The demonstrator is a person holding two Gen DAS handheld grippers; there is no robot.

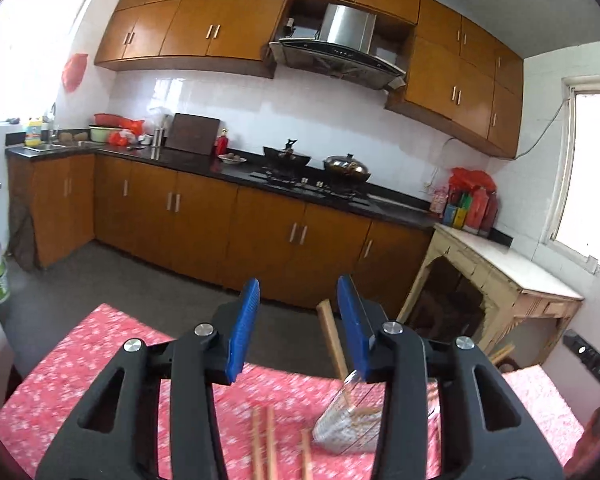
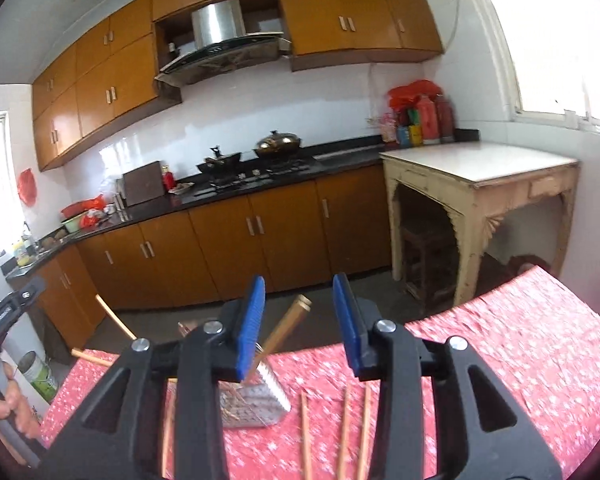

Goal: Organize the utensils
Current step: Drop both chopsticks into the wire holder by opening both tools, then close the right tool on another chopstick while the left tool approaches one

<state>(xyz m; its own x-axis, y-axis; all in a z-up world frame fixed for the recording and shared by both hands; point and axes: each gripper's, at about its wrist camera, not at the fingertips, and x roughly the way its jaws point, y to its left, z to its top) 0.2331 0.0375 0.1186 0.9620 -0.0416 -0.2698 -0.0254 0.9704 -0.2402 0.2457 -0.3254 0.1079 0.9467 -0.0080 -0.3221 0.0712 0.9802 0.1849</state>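
Right wrist only: person's hand [image 2: 4, 404]

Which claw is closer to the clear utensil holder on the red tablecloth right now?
Hard to call; perhaps the left. The utensil holder sits just under the left claw's right finger. From the right claw, the holder lies below its left finger. Both are open, above it.

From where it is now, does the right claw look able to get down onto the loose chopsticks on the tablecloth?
Probably yes. The right claw is open and empty, and the loose chopsticks lie bare on the red tablecloth just below it, beside the clear holder, with nothing over them.
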